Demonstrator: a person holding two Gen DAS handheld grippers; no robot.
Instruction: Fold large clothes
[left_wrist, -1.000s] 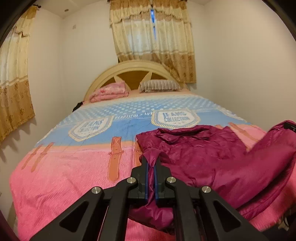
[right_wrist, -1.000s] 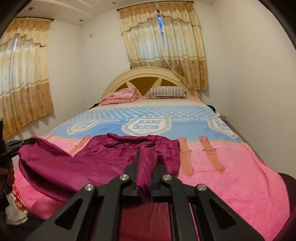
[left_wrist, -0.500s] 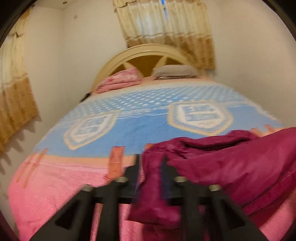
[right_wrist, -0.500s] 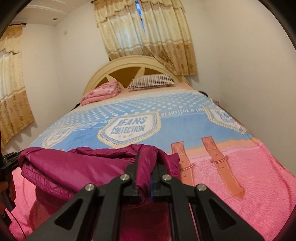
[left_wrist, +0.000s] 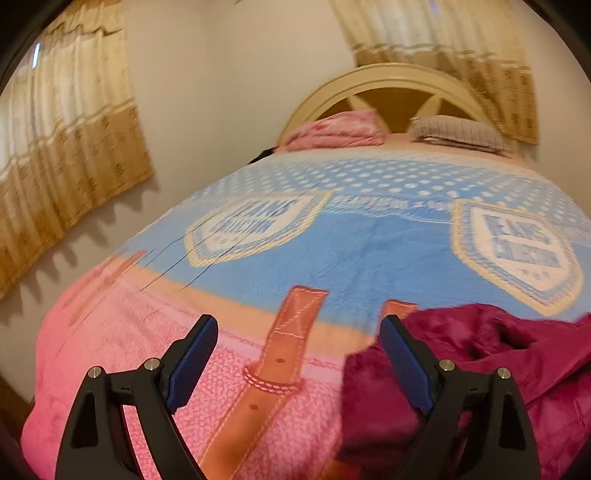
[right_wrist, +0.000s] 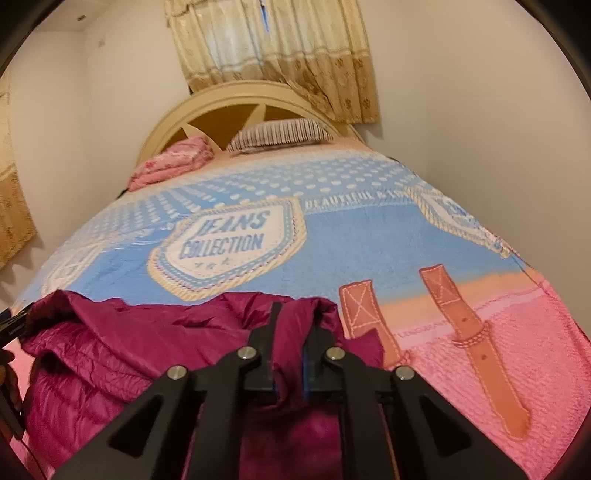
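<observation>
Bed w/ a pink-and-blue blanket (left_wrist: 332, 258) is filling most of both views, printed w/ "JEANS COLLECTION" badges (right_wrist: 225, 243) and brown strap designs (right_wrist: 476, 347). Cream arched headboard (left_wrist: 388, 85) is sitting at the far end, gold curtains (right_wrist: 280, 55) hanging behind it and another curtain (left_wrist: 66, 147) on the side wall. A pink folded cloth (left_wrist: 336, 131) and a striped pillow (right_wrist: 280, 134) are lying by the headboard.

Magenta jacket (right_wrist: 147, 350) is lying bunched on the near pink part of the blanket, approx. mid-bed across its width; in the left wrist view it's showing at lower right (left_wrist: 498, 350).

Right gripper (right_wrist: 291, 332) is pinching a fold of the jacket, jaws nearly together w/ fabric squeezed between them.

Left gripper (left_wrist: 299, 332) is standing wide apart, jaws having just been opening; nothing betw. them but blanket, and its right finger (left_wrist: 406, 365) is sitting in front of the jacket's edge; contact can't be told. Left view is blurry.
</observation>
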